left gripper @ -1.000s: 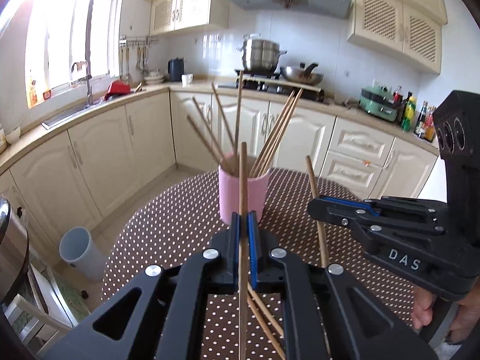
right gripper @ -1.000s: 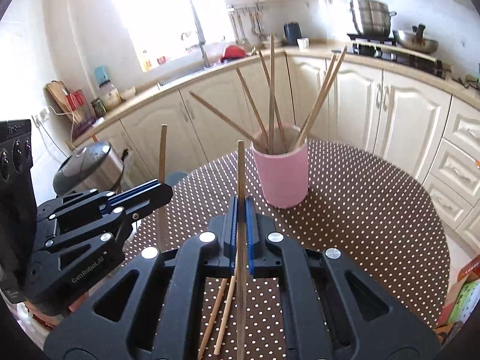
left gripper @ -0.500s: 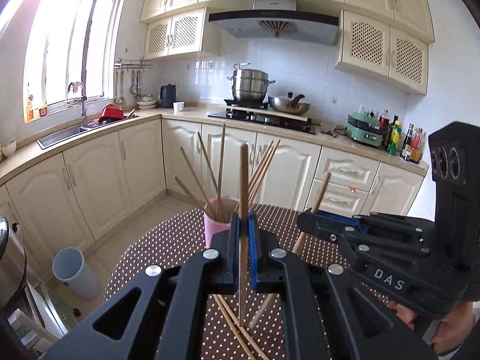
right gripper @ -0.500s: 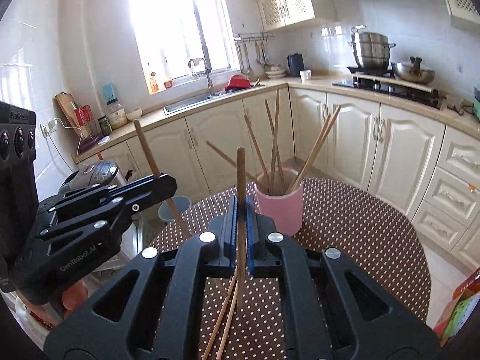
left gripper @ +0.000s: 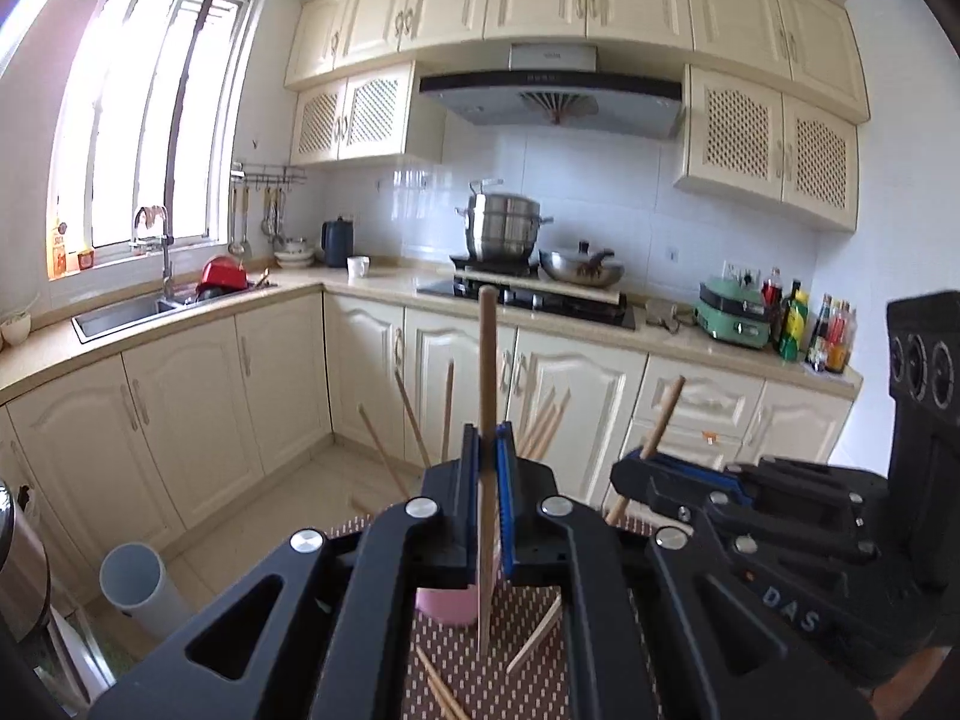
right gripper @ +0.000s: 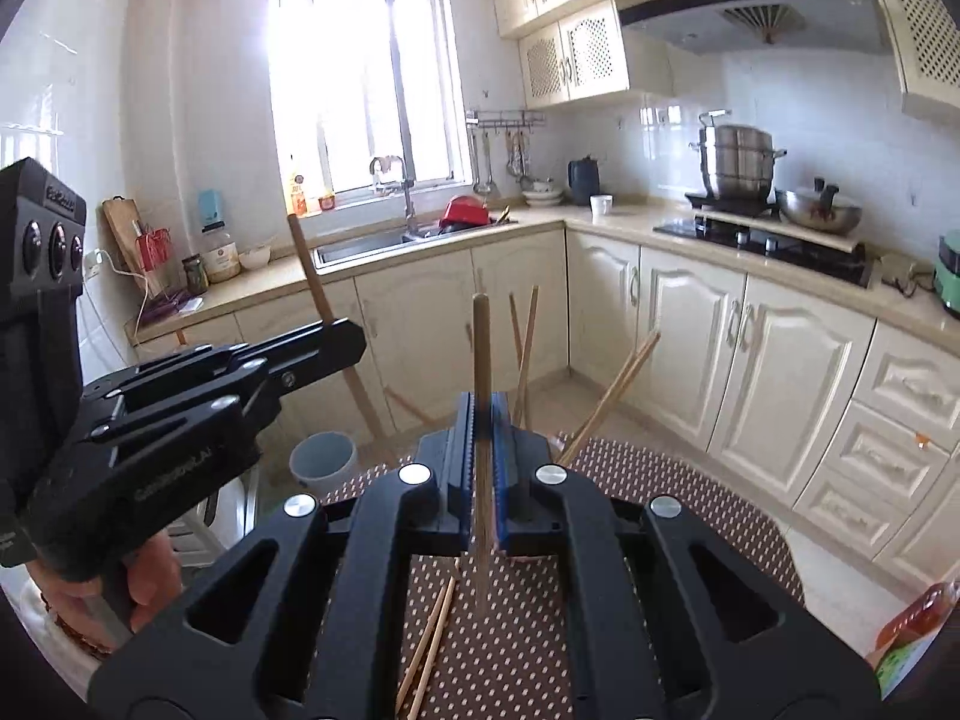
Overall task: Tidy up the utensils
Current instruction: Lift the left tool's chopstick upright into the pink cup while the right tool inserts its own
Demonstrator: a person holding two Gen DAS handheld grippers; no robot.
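With your left gripper (left gripper: 487,468) clamped on one upright chopstick (left gripper: 486,360) and your right gripper (right gripper: 480,450) on another (right gripper: 480,360), both above the pink holder (left gripper: 447,603) at 12 o'clock, either could strike the crowded chopsticks there and fall onto the dotted surface (right gripper: 690,504).

Pink holder (left gripper: 447,605) stands ahead on the dotted worktop (right gripper: 678,492), its chopsticks (left gripper: 543,423) fanning out at angles and blocking a straight entry from above. Loose chopsticks (right gripper: 429,639) lie on the cloth below both tools. Right tool (left gripper: 627,474) sits close beside the left tool (left gripper: 487,462); little room between them. Open air above and toward the cabinets (left gripper: 282,372).
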